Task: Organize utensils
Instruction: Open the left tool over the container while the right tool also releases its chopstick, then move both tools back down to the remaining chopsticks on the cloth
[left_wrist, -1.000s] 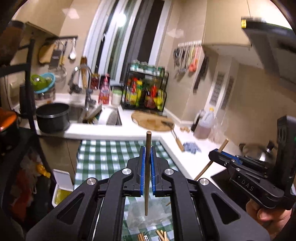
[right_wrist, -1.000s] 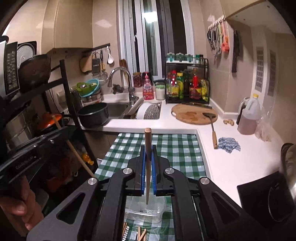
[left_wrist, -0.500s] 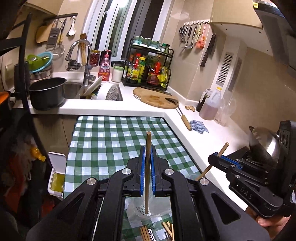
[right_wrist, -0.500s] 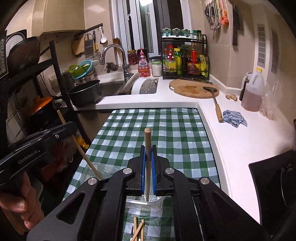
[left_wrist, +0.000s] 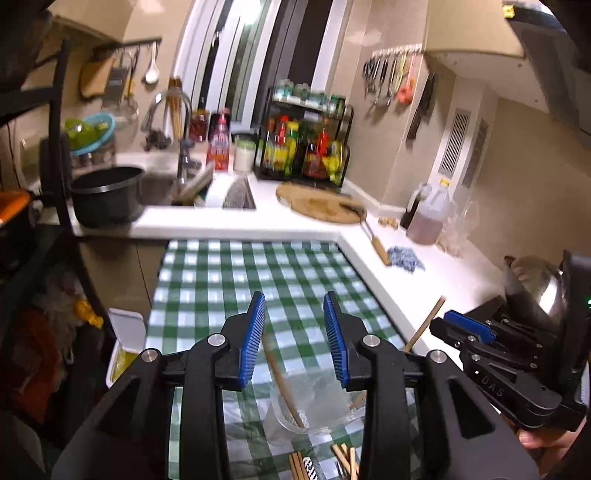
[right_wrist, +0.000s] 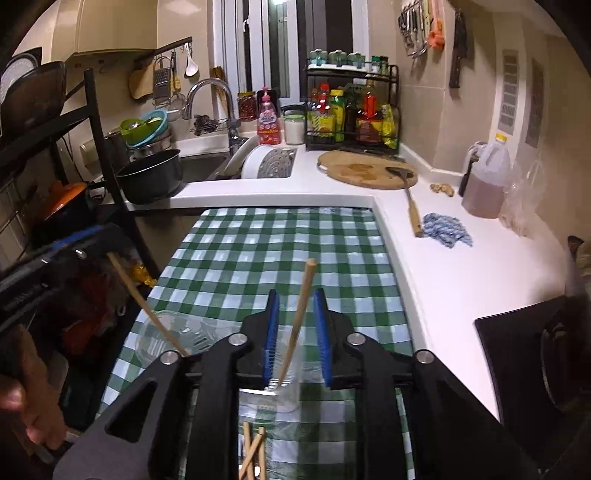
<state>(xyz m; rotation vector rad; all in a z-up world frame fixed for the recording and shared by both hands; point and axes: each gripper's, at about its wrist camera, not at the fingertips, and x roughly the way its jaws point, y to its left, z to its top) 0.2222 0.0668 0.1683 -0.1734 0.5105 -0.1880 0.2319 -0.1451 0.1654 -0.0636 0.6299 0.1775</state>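
My left gripper has its jaws opening, and its wooden chopstick has slipped free of the blue pads. It leans into a clear plastic container on the green checked cloth. My right gripper is opening too. Its chopstick stands tilted between the parted pads, touching neither, with its lower end in a clear container. In the right wrist view, the left gripper is at the left edge with its chopstick slanting into a round clear cup.
Loose chopsticks lie on the cloth just below the containers. A white counter runs along the right with a wooden-handled spatula, a blue rag and a jug. A black pot stands by the sink.
Both grippers were shut on upright chopsticks; now both sets of jaws have parted. Both chopsticks have dropped and tilted into the clear containers. Both hands have sunk toward the cloth.
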